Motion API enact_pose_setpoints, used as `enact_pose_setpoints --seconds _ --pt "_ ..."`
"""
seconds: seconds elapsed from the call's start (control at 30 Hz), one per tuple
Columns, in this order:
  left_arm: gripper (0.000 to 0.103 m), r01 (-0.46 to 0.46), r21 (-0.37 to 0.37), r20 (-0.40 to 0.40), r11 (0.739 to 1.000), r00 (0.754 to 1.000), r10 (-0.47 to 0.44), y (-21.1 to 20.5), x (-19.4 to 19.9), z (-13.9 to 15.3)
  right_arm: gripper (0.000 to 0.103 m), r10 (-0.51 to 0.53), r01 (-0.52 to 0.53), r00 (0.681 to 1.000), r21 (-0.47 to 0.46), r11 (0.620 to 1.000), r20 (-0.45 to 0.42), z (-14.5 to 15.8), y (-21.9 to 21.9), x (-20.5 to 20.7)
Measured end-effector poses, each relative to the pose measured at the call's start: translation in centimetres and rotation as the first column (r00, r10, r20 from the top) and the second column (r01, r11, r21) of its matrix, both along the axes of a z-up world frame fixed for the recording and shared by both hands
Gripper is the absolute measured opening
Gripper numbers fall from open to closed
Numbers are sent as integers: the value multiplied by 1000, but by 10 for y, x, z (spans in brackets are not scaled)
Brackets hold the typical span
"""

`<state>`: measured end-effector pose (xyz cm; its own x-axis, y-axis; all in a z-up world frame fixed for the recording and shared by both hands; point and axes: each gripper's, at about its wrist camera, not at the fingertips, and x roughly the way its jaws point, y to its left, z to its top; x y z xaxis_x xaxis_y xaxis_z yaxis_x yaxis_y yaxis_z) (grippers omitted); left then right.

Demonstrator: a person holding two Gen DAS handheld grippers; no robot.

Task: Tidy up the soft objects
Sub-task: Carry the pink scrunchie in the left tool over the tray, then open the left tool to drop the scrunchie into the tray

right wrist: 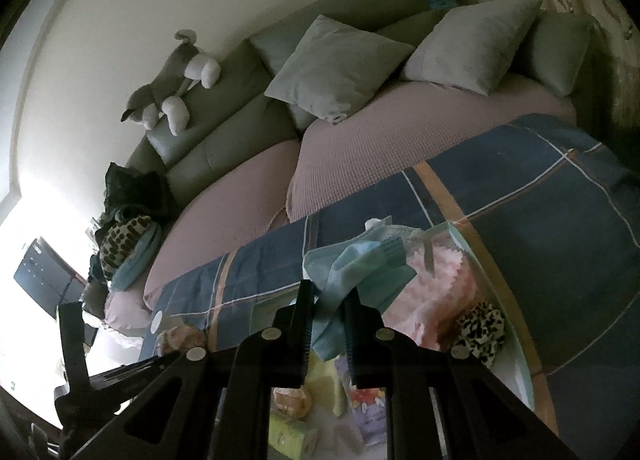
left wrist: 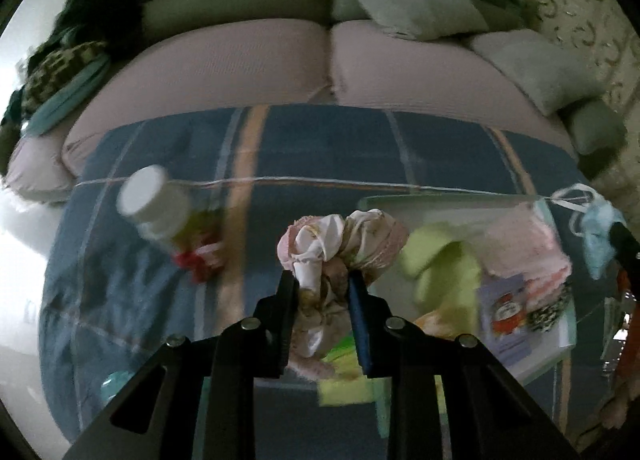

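Observation:
My left gripper is shut on a bunched pink and white cloth and holds it above the blue plaid cloth. My right gripper is shut on a light blue face mask and holds it over a pale bin. The mask also shows at the right edge of the left wrist view. The bin holds a pink fluffy towel, a yellow-green cloth, a leopard-print item and small packets.
A white-capped bottle lies on the plaid cloth with a red and white item. Behind is a sofa with a pink cover, grey pillows, a plush dog and a pile of clothes.

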<state>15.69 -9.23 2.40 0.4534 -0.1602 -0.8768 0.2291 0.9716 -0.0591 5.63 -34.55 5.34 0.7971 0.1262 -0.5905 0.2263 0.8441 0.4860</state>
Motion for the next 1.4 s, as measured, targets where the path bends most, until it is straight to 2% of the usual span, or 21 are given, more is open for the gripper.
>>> enact_pose_setpoints --seconds 0.13,0.4,0.5,0.63,0.73,0.83,0.9,0.97,1.03,1.13,1.27,1.4 --pt "27 45 -55 -43 997 998 -48 -36 21 -18 15 29 -30 999 -30 999 -25 -11 2 17" --pt "27 42 -42 -99 998 994 -46 -66 36 -60 15 60 -67 988 -41 997 -145 -54 9 48" --pt "27 60 -46 -104 997 992 -64 -73 35 -66 15 46 -53 984 -35 998 -173 -64 6 51" --pt "27 78 -47 -134 996 987 -83 -79 33 -76 16 0 -16 977 -74 997 -213 -70 -2 48" --pt "27 88 -45 -140 995 986 -94 -85 31 -80 17 5 -19 974 -61 998 -225 -74 -2 49" --pt "27 92 -47 -140 995 985 -98 -87 28 -79 18 12 -34 971 -90 995 -238 -74 3 51" --pt "29 88 -57 -139 995 986 -95 -86 27 -75 18 8 -34 972 -106 994 -236 -71 4 51" --pt "45 85 -72 -140 994 986 -94 -83 28 -72 18 5 -30 973 -106 994 -229 -67 6 50" --pt "50 92 -90 -135 992 985 -104 -79 26 -66 18 6 -31 974 -111 993 -226 -63 6 48" --pt "51 99 -93 -112 991 988 -109 -76 20 -54 21 -5 -27 973 -134 991 -233 -60 8 47" --pt "66 96 -109 -86 989 991 -106 -66 11 -40 22 -5 -28 974 -140 990 -225 -54 10 42" --pt "68 79 -91 -77 993 993 -86 -52 2 -37 22 -8 -29 973 -160 987 -229 -49 13 40"
